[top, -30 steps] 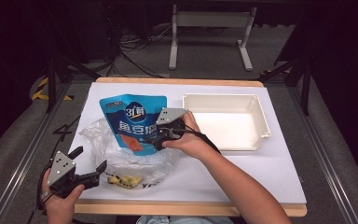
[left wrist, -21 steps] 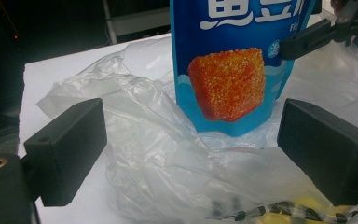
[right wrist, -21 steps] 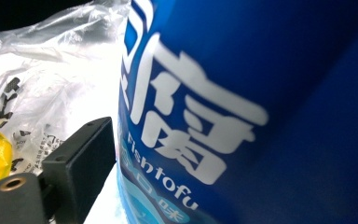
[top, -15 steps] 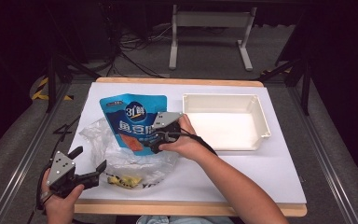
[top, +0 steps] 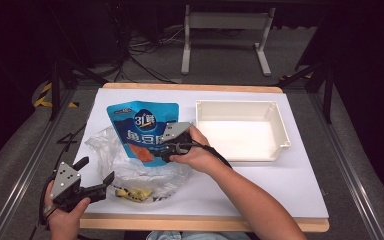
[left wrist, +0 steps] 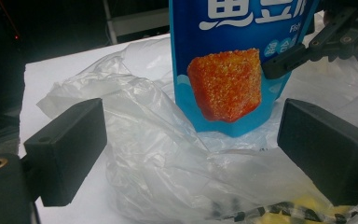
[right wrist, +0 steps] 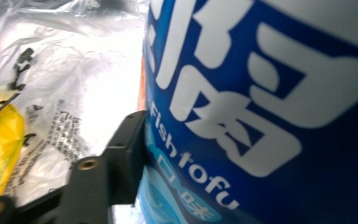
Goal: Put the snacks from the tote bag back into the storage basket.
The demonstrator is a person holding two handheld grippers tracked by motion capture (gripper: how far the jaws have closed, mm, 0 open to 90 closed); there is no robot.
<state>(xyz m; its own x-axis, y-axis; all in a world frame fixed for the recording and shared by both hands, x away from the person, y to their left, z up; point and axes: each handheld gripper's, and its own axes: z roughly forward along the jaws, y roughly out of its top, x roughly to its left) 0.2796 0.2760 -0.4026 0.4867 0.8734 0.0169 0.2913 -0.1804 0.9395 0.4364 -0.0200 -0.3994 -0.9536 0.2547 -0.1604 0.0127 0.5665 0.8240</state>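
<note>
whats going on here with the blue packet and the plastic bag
A person works at a table with a gripper in each hand. The right gripper has just been closing its jaws on the edge of a blue fish tofu pouch that lies partly on a crumpled clear plastic bag. The left gripper hovers open at the bag's near-left side, holding nothing. A white tray sits to the right with nothing in it.
</note>
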